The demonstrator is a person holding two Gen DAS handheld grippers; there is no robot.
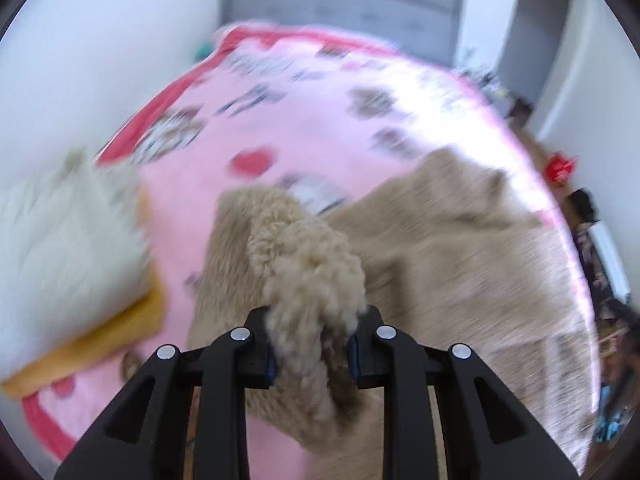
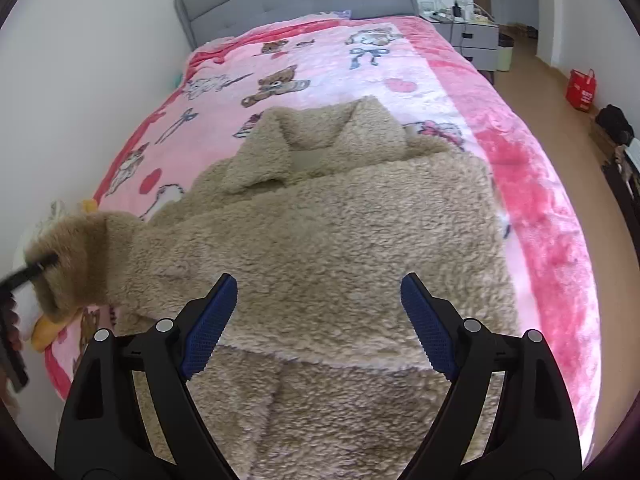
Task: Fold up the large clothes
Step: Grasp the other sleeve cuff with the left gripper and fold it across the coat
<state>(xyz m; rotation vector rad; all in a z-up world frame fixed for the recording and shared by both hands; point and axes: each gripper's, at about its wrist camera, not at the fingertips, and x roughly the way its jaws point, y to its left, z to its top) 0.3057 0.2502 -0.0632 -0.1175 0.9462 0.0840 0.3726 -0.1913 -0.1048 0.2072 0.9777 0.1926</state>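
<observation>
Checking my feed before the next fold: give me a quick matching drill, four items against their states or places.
Items:
1. left gripper
2. right gripper
3. fleece coat
4. red bag

States or places:
A. spread on the pink blanket
B. on the floor past the bed
C. open, above the coat
D. shut on a coat sleeve

Pairs: 1-D, 2-C, 3-A, 4-B
</observation>
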